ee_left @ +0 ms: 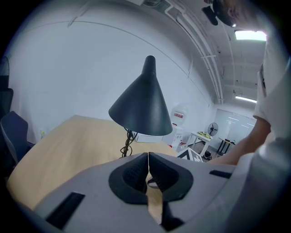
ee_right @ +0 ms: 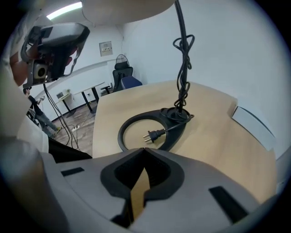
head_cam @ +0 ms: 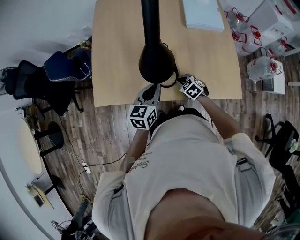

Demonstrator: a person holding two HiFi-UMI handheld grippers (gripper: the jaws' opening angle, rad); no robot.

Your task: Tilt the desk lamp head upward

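The black desk lamp stands near the front edge of the wooden table (head_cam: 117, 51). From above, its cone head (head_cam: 157, 63) hides most of the ring base. In the left gripper view the cone head (ee_left: 142, 107) hangs above and beyond my left gripper (ee_left: 148, 164), which is shut on nothing and apart from it. My right gripper (ee_right: 144, 157) is shut and empty too, low beside the ring base (ee_right: 136, 125). The cord's plug (ee_right: 152, 135) lies inside that ring. The tangled cord (ee_right: 183, 68) climbs the stem. In the head view, left gripper (head_cam: 151, 90) and right gripper (head_cam: 183, 78) flank the head.
A flat white box (head_cam: 202, 14) lies at the table's far end, also seen as the white box (ee_right: 254, 124) to the right of the base. Water bottles (head_cam: 260, 68) stand on the floor at the right. Office chairs (head_cam: 65, 65) crowd the table's left side.
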